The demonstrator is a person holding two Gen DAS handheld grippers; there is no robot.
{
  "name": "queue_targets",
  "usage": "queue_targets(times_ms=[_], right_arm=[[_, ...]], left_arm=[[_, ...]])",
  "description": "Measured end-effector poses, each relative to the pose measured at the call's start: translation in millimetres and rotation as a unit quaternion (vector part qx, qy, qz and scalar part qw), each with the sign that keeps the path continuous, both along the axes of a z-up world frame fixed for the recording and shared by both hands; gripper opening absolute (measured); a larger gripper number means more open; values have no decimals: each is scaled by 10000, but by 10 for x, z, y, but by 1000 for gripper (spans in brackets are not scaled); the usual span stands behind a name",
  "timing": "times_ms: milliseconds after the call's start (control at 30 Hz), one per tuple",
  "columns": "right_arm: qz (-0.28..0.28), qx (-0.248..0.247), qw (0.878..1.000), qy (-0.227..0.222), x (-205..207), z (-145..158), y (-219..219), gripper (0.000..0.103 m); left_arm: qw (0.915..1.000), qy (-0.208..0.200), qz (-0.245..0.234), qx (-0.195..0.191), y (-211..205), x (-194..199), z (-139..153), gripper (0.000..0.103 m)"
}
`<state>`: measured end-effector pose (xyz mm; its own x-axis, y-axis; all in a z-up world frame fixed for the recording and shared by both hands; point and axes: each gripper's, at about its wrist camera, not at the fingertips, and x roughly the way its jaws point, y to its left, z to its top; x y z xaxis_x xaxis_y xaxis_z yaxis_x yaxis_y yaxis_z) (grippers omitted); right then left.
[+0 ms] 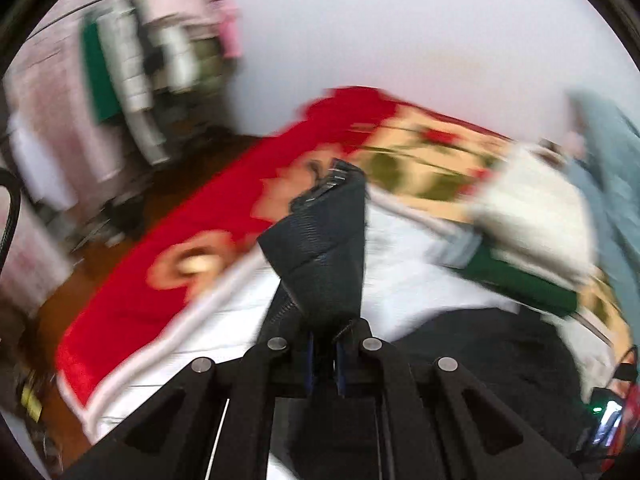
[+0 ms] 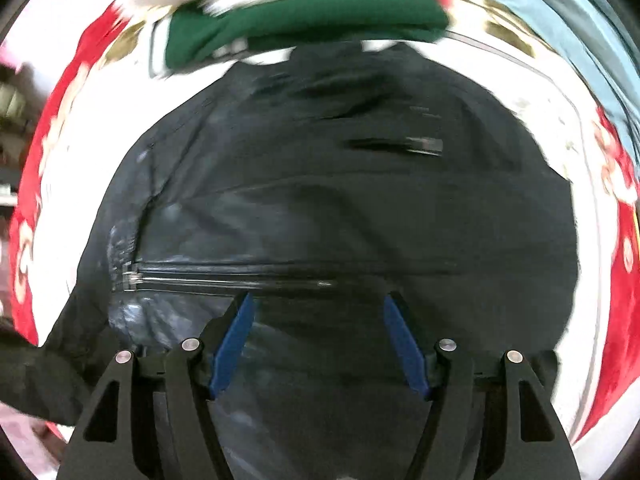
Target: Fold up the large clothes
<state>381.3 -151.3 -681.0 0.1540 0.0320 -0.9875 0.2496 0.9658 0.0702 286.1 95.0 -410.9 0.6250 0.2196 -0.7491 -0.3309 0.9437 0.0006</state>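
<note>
One bed (image 2: 616,320), one black jacket (image 2: 340,200), two folded garments (image 2: 304,28).

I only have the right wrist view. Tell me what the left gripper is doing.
Observer: The left gripper is shut on a fold of the black jacket, lifted above the bed.
Operator: Say what lies beyond that fold.
Observer: A red floral blanket running along the bed's edge, with brown floor beside it.
Operator: Report anything near the green garment.
Observer: A white folded garment lies on top of the green one.
</note>
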Motion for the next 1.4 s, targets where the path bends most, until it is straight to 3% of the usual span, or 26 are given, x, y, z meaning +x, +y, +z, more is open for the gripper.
queue_targets(times_ms=[100, 267, 400, 533, 633, 667, 767, 900, 1000, 1100, 1200, 1333, 1367, 1400], right_arm=[[-289, -66, 9996, -11, -151, 144, -659, 69], [-748, -364, 9965, 124, -402, 162, -1647, 69], [-1083, -543, 9924, 206, -602, 84, -2234, 69], [-1285, -459, 9901, 317, -782, 13, -2544, 69], [-1363, -333, 9894, 362, -904, -21, -2657, 69], [-1396, -268, 9891, 380, -931, -30, -2688, 69], [-1519, -33, 9875, 410, -1010, -19, -2745, 69], [-1525, 227, 9874, 349, -972, 65, -2750, 69], [-1528, 759, 9853, 114, -812, 158, -2713, 69], [-1387, 1382, 9805, -148, -514, 198, -2586, 69], [-1176, 1836, 9756, -264, -173, 103, -2400, 69], [-811, 1801, 9789, 516, 235, -364, -2086, 68], [-613, 1736, 9800, 757, 292, -491, -1994, 62], [-436, 1543, 9825, 944, 326, -562, -1922, 47]], left_arm=[[9962, 85, -793, -339, -846, 228, -110, 4], [9770, 639, -1944, -599, -2213, 454, -578, 4], [9612, 1231, -2418, -497, -2837, 494, -1012, 5], [9495, 1674, -2640, -277, -3063, 411, -1292, 6], [9482, 1705, -2661, -322, -3072, 346, -1336, 11], [9470, 1721, -2679, -425, -3039, 326, -1327, 18], [9435, 1745, -2716, -754, -2926, 315, -1314, 103], [9489, 1707, -2524, -825, -2697, 361, -1248, 103], [9574, 1594, -2231, -907, -2340, 337, -1072, 103], [9714, 1456, -1737, -703, -1823, 288, -915, 103], [9824, 1552, -1018, -217, -1231, 291, -982, 103], [9775, 2042, -198, 479, -600, 335, -1344, 103], [9745, 2161, -79, 598, -492, 347, -1448, 103], [9717, 2260, -35, 679, -417, 353, -1544, 103]])
